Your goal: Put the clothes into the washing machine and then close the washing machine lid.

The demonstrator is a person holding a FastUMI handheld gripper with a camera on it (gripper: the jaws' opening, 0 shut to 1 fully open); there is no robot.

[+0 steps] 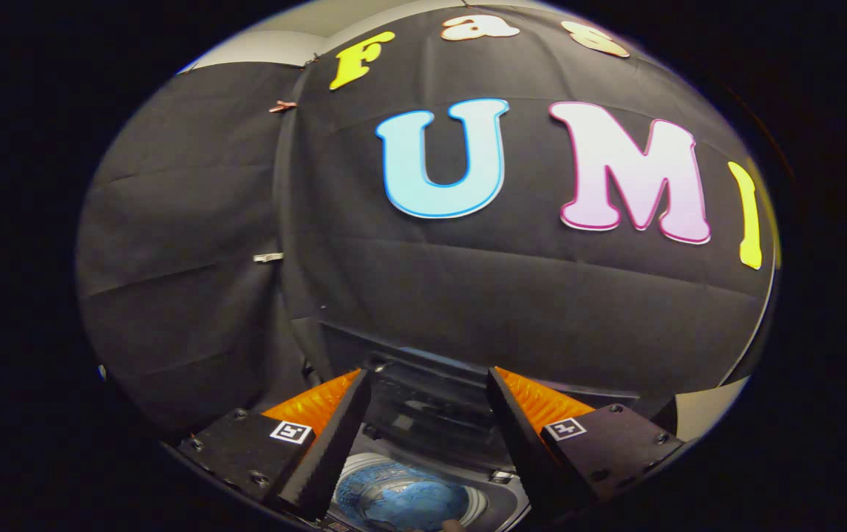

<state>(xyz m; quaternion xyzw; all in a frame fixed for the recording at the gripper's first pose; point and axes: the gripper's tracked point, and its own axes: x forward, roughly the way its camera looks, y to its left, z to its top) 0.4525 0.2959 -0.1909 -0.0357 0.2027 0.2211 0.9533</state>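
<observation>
My gripper [429, 380] is open, with a wide gap between its fingers and nothing held in it. Below and between the fingers I look down into the washing machine's round drum [364, 473], where blue clothing [405, 502] lies inside. The machine's dark lid [431, 403] stands raised at the back, just beyond the fingertips, with its glossy panel facing me.
The black cloth booth wall [468, 295] rises right behind the machine, with a second cloth panel [179, 244] to the left. A pale strip of wall [704, 410] shows low on the right.
</observation>
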